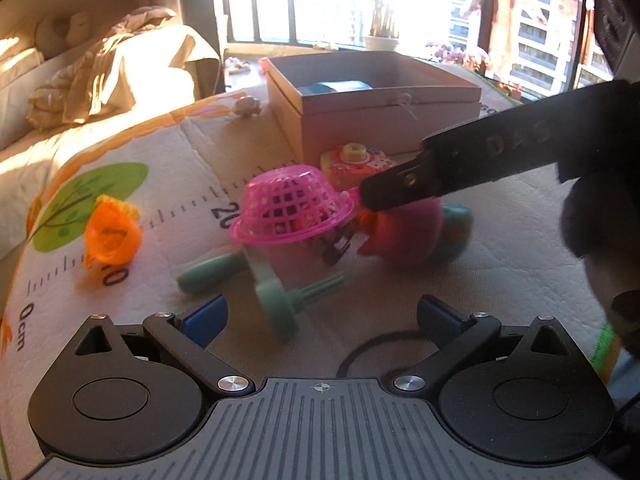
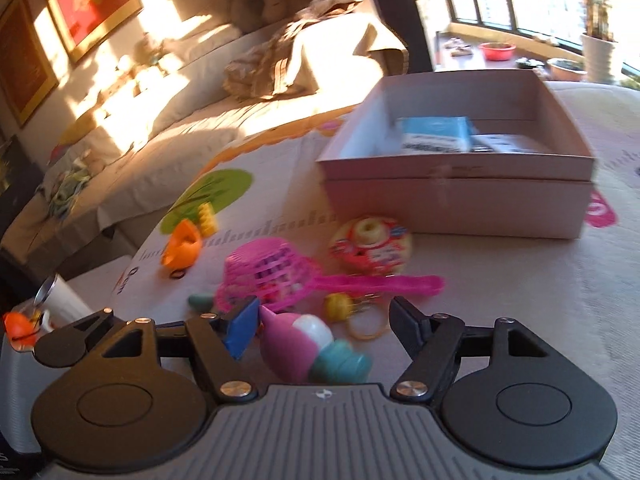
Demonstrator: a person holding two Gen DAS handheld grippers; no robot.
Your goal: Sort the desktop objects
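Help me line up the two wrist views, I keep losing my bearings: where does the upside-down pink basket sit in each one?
Left wrist: the pink basket lies mid-frame, upside down, just left of the right gripper's dark finger.
Right wrist: the pink basket is left of centre, beyond the right gripper, its long handle pointing right.
Shared landmark: the open cardboard box stands behind the basket in both views.

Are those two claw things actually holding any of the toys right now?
No. The left gripper is open over the mat; the right gripper straddles the pink-and-teal toy, fingers not pressing it.
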